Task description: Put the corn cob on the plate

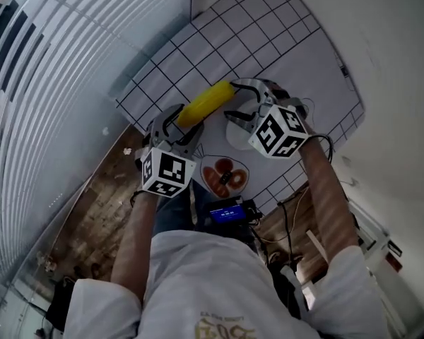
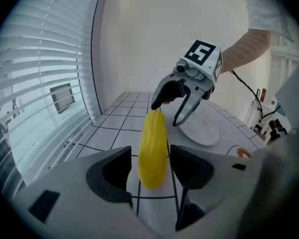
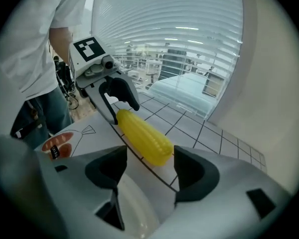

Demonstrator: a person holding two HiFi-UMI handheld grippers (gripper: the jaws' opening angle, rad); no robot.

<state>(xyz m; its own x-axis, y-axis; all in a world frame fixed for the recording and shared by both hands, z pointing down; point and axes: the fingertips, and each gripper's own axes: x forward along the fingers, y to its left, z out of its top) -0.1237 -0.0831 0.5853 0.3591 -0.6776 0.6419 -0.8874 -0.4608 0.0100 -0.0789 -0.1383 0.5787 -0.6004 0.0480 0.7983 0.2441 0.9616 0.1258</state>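
Two released claws, left claw [image 1: 177, 122] and right claw [image 1: 240, 109], bracket opposite ends of the ribbed yellow corn cob [image 1: 206, 103] lying eight-to-two o'clock, the round white plate [image 1: 234, 134] beneath the right claw.

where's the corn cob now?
Head view centre: corn cob on the gridded table, spanning left gripper to right gripper, not on the white plate near its right end.
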